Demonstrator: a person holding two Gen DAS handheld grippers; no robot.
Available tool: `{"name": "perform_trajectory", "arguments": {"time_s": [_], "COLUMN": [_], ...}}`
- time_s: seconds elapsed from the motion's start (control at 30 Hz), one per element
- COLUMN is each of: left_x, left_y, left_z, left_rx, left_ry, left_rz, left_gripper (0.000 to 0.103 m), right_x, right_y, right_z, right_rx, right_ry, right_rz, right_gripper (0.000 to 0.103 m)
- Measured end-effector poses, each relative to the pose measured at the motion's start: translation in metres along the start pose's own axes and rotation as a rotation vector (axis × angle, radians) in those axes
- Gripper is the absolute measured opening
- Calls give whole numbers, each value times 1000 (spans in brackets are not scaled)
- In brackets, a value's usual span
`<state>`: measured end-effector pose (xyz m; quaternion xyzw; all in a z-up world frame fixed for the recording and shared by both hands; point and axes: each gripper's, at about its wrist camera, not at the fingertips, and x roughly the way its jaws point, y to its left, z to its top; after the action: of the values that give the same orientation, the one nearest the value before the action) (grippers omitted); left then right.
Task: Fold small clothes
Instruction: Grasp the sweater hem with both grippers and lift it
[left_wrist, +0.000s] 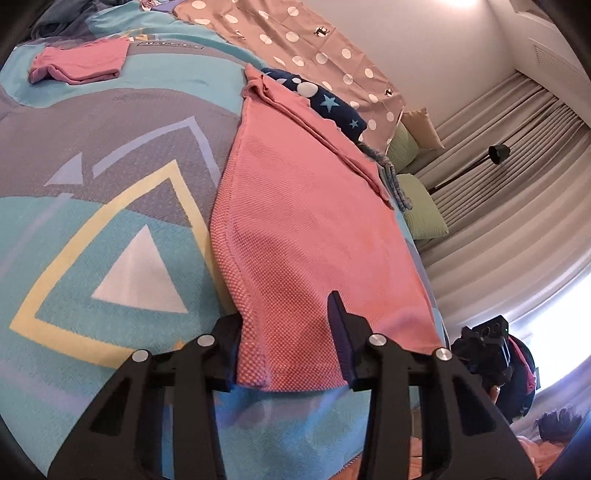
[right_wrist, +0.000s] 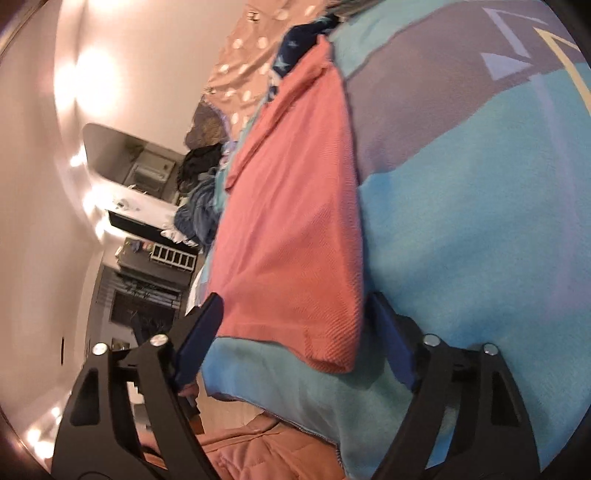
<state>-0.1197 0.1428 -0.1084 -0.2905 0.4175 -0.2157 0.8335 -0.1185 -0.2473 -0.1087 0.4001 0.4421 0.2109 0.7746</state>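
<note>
Bare blanket (left_wrist: 110, 155) leftward; navy starred garment (left_wrist: 332, 103) beyond.

Left wrist view sharp and evenly lit, your window (left_wrist: 554, 314) blown out white at lower right, strong fisheye bending and dark corners, right wrist view softly motion-blurred, wall-light glare (right_wrist: 88, 79) at upper left, dim lower left.

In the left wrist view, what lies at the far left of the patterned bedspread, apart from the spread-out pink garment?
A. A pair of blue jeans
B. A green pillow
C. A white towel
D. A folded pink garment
D: a small folded pink garment lies on the turquoise and grey patterned bedspread, well clear of the spread-out pink knit garment.
</note>
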Motion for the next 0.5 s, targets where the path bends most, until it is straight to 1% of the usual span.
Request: {"name": "perform_trajectory", "arguments": {"time_s": [0.13,0.17,0.23,0.27,0.3,0.33,0.37,0.4,0.47,0.5], "left_x": [1,1,0,1,3,5,7,8,10,10], "left_y": [-5,-7,-8,-8,-9,-10,-9,-8,-6,-7], "left_z": [-3,-4,-6,-6,-6,-5,-3,-1,2,4], "left_rx": [37,44,40,38,45,47,37,24,9,1], "left_ry": [38,45,47,48,54,59,64,68,75,69], "left_rz": [0,-1,-12,-16,-24,-27,-36,-41,-42,-20], "left_gripper": [42,43,50,50,52,55,55,55,54,37], "right_x": [4,5,6,7,8,10,11,12,14,14], "right_y": [3,4,4,3,1,-2,-6,-11,-20,-23], "right_z": [-1,-3,-5,-5,-4,-1,0,3,4,4], "right_rx": [23,29,44,51,59,74,94,126,178,192], "right_ry": [44,50,53,54,55,62,65,72,90,89], "right_rz": [-8,-17,-26,-28,-26,-19,-15,-9,-1,7], "right_gripper": [77,75,69,65,63,58,47,42,11,9]}}
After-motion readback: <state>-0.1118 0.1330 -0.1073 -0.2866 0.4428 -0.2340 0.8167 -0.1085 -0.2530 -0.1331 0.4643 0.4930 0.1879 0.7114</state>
